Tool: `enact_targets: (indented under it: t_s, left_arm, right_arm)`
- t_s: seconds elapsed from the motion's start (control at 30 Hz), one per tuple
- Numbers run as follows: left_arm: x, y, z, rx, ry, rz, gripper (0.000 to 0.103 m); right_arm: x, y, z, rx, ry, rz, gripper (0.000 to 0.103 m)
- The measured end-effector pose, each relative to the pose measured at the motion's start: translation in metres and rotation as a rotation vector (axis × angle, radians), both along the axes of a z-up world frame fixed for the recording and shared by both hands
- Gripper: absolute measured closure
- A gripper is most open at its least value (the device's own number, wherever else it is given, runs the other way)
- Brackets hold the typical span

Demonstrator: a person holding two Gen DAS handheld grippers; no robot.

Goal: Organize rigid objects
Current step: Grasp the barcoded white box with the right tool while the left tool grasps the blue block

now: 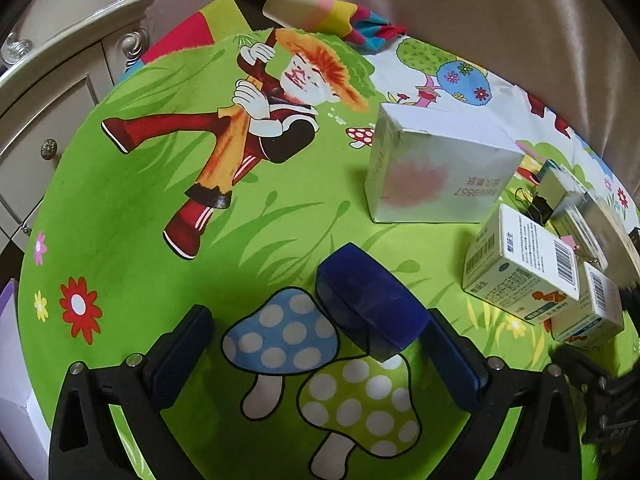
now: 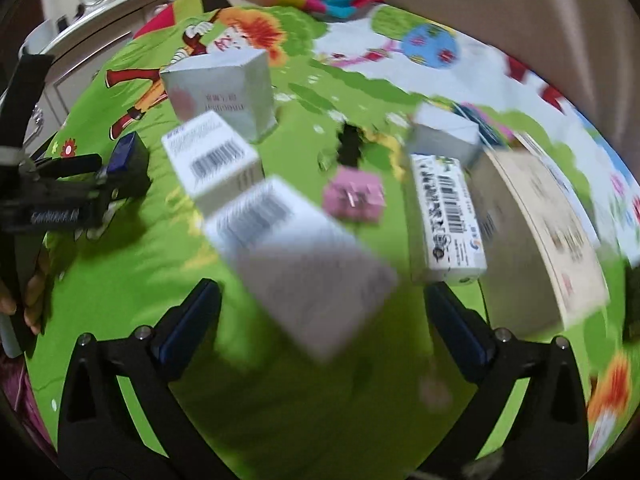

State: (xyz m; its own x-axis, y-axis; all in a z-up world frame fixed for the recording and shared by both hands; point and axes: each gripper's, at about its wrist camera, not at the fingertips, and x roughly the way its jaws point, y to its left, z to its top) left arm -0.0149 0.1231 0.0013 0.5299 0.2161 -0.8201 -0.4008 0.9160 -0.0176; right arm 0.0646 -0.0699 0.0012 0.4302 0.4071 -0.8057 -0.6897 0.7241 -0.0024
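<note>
My left gripper is open over the cartoon cloth. A dark blue block lies between its fingers, close to the right pad. A silver box stands beyond, with two white medicine boxes to the right. My right gripper is open, with a blurred white medicine box lying between its fingers. A second white box and the silver box lie beyond. A long barcode box and a beige box lie at the right. The left gripper shows at the left.
A pink binder clip and a black clip lie mid-cloth. Black clips lie near stacked boxes at the right. A cream cabinet stands at the far left. A beige curtain hangs behind.
</note>
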Motion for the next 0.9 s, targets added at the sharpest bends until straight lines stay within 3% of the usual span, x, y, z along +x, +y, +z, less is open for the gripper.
enact_targets:
  t_s: [0.03,0.07,0.1,0.27,0.4,0.57,0.67,0.77,0.83,0.87,0.9]
  left_arm:
    - [0.002,-0.001,0.000,0.000,0.001,-0.002,0.000]
    - [0.003,-0.001,0.000,0.000,0.001,-0.005,0.000]
    - [0.004,-0.002,0.000,0.000,0.002,-0.008,0.000]
    - [0.001,-0.003,0.000,-0.004,0.001,-0.021,0.000]
    - [-0.005,-0.003,0.001,-0.012,-0.001,-0.030,0.000]
    - [0.006,-0.002,0.003,-0.016,0.036,0.075,0.000]
    - [0.020,0.000,0.004,-0.017,0.048,0.164,0.000]
    - [0.023,0.007,0.004,-0.012,0.001,0.177,0.001]
    - [0.013,0.007,0.009,-0.028,-0.054,0.117,0.024]
    - [0.009,0.004,0.011,-0.016,-0.057,0.070,0.051]
    - [0.003,0.002,0.012,-0.022,-0.066,0.020,0.067]
  right_arm:
    - [0.000,0.002,0.001,0.000,-0.002,0.015,0.005]
    - [-0.005,0.003,0.005,0.015,-0.016,0.039,0.025]
    - [-0.011,0.001,0.005,0.027,-0.029,0.044,0.028]
    - [-0.077,-0.013,0.012,-0.006,-0.081,0.031,0.029]
    - [-0.111,-0.040,0.010,-0.001,-0.058,-0.123,0.028]
    - [-0.119,-0.067,0.009,0.010,-0.035,-0.363,0.026]
    - [-0.121,-0.061,0.010,-0.001,-0.037,-0.446,0.024]
    - [-0.127,-0.066,0.011,0.001,-0.036,-0.462,0.022]
    - [-0.128,-0.068,0.009,0.012,-0.023,-0.466,0.015]
    - [-0.131,-0.070,0.010,0.011,-0.018,-0.464,0.012]
    - [-0.131,-0.067,0.010,0.012,-0.015,-0.461,0.011]
